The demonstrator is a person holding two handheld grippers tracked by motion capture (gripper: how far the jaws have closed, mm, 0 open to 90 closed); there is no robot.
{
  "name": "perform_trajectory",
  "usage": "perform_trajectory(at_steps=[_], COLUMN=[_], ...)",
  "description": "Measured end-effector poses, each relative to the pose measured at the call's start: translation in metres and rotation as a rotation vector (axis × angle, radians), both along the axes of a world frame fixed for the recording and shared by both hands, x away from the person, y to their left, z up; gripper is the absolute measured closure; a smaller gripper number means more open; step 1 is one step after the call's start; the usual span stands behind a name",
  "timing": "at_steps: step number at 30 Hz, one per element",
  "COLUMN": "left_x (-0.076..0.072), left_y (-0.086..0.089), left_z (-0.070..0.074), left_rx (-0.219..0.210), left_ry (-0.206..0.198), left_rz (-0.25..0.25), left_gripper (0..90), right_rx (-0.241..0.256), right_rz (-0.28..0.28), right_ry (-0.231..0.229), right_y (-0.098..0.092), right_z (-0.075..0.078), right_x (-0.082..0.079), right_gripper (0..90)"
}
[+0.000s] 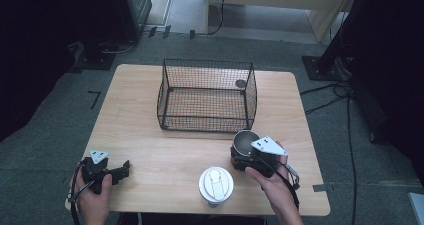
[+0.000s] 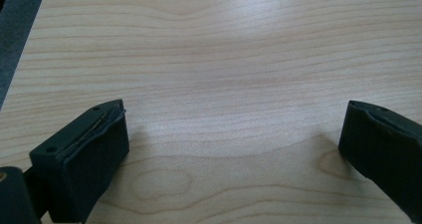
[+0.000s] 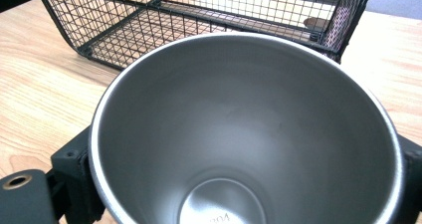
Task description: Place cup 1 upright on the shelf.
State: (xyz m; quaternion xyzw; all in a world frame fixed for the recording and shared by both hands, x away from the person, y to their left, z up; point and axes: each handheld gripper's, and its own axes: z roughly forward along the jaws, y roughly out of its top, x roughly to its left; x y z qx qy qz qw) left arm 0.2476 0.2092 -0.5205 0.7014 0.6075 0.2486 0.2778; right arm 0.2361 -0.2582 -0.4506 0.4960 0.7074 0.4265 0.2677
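With its jaws clamped on a steel cup just outside the wire basket's five o'clock corner, the right tool should lift level to clear the rim, while the left tool rests wide open at the counter's seven o'clock.

In the right gripper view, some stamped characters stand on the inner bottom of the steel cup, at the lower edge of the picture. They are cut off and faint; the part that can be read looks like "304", and I cannot tell if more comes before it. On the wire basket, the white lid and the table no text, label or number can be read.
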Motion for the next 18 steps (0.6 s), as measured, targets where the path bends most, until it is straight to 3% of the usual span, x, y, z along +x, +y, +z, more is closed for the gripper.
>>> perform_trajectory(at_steps=[18], left_x=[0.000], left_y=[0.000], left_z=[0.000], left_rx=[-0.002], left_ry=[-0.001], left_rz=[0.001], left_gripper=[0.0], right_rx=[0.009], right_rz=[-0.007], right_ry=[-0.049], right_y=[-0.005], right_z=[0.017], right_x=[0.002], right_gripper=[6.9])
